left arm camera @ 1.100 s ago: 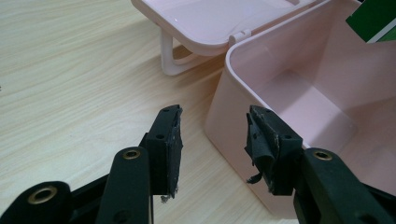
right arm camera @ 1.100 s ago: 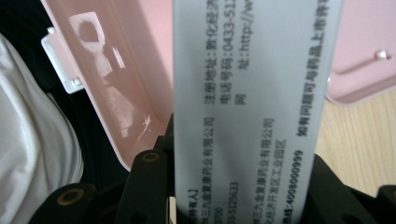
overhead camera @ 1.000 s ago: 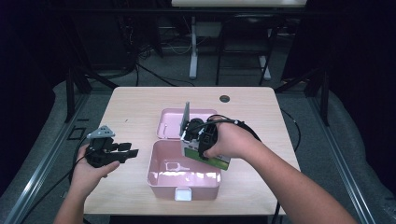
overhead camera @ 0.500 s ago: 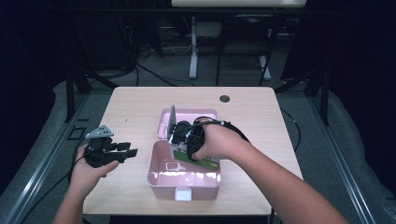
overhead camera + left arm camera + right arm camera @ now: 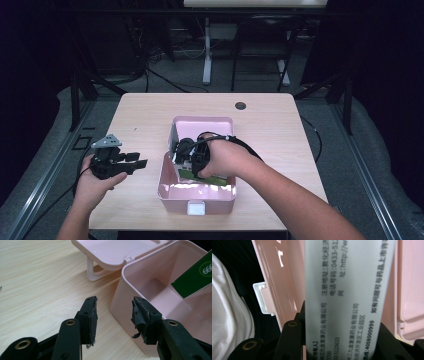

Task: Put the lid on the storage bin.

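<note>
Right hand-held gripper [image 5: 192, 162] pinched green-and-white carton [image 5: 347, 297], jaws flat on its two broad faces; carton sat at frame centre, lower end inside open pink box [image 5: 172, 190]; best to lower straight, keep clear of walls, release only once seated; left hand-held gripper [image 5: 113, 312] spread, empty, lower left over worktop [image 5: 140, 115], just beside box wall.

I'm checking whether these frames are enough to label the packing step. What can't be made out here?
- High view: the right gripper and most of the green-and-white carton are covered by the hand.
- Right gripper view: the carton hides the pink box floor, so contact is unclear; its print is blurred and cut off.
- Left gripper view: the box runs off the frame's edges.
</note>
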Demonstrator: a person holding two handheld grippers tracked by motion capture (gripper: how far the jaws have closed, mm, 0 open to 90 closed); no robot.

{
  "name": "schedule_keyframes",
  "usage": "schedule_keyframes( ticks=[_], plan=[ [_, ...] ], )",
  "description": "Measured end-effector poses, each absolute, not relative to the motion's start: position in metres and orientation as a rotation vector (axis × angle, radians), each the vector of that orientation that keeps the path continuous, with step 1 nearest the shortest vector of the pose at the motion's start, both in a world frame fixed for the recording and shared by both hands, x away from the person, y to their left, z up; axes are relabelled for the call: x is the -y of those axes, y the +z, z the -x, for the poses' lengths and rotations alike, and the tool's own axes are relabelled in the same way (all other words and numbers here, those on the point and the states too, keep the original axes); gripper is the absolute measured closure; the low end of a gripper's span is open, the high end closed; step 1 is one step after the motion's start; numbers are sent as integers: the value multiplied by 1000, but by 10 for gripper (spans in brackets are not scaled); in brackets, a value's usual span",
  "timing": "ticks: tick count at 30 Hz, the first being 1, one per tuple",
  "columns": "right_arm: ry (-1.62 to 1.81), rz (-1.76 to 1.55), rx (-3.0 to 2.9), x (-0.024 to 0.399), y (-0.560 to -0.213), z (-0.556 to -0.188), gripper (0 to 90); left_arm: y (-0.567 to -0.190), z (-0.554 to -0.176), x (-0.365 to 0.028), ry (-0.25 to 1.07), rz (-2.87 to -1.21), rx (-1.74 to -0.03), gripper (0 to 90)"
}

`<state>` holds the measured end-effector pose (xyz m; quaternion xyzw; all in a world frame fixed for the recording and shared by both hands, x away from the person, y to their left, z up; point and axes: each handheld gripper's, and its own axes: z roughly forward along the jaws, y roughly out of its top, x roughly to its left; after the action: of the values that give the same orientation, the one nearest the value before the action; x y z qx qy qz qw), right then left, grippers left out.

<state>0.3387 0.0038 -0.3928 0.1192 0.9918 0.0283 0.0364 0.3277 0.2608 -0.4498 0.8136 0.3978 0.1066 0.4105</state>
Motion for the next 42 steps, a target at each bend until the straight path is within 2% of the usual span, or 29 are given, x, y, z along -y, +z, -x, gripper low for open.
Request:
schedule_keyframes(
  ticks=[23,42],
  plan=[
    [68,-306,-3079,-3,-434,-332,639,-450,-329,-261,264,-2052,-1005,548],
    [109,-178,-3129,3,-456,-334,636,-451,-329,-261,268,-2051,-1005,548]
  ],
)
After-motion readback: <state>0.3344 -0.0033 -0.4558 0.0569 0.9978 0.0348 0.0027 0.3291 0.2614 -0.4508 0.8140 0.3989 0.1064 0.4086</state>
